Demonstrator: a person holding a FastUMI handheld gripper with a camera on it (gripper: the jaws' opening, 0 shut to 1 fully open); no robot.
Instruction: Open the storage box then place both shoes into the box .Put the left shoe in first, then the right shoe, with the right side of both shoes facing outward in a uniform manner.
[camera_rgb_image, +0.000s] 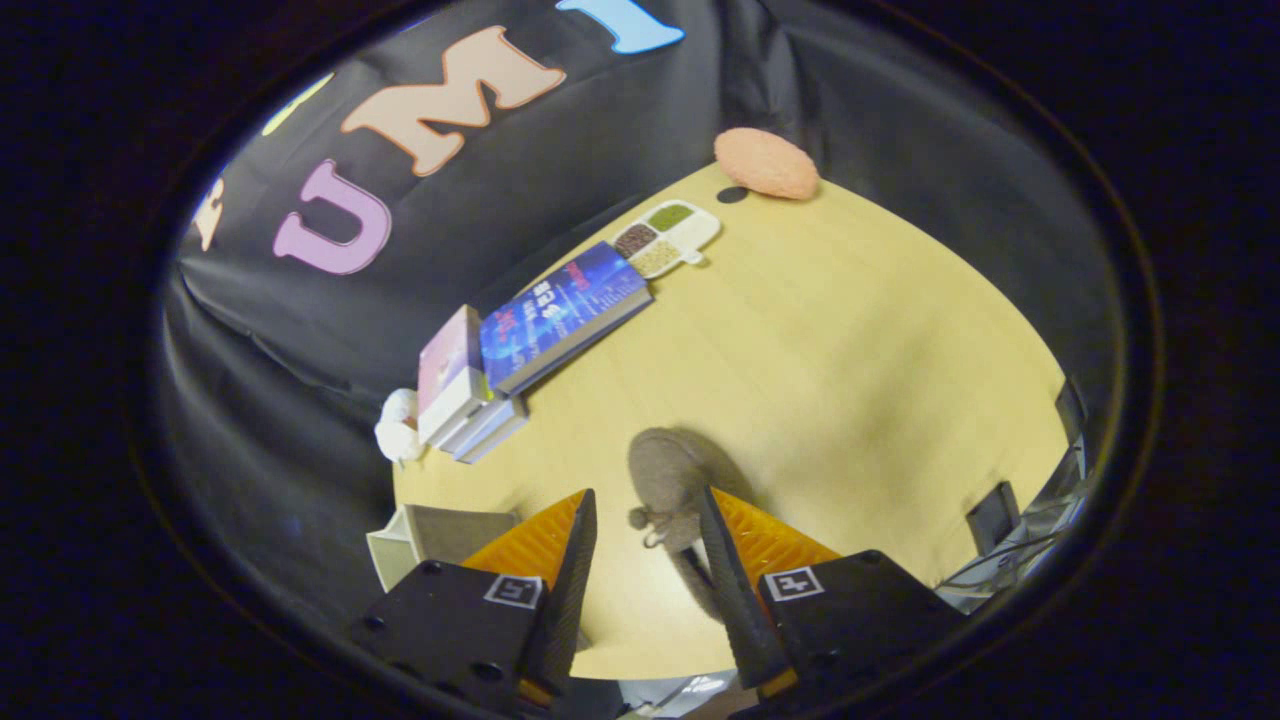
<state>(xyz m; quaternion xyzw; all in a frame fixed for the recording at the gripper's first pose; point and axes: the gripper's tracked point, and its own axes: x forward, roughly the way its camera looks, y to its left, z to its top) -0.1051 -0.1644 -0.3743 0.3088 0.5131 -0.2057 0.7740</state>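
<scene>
Gripper (645, 545) hung above the table (850, 350), fingers apart and gripping nothing. We saw the storage box (425, 540) just beyond the left finger; a grey shoe (668, 480) lay between the fingertips, touching neither. We judged pickup pending; next move: descend, close on it.

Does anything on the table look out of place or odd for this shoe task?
Yes. A grey furry slipper lies alone on the wooden table, just ahead of the open jaws of the gripper. A stack of books leans askew near the edge.
</scene>
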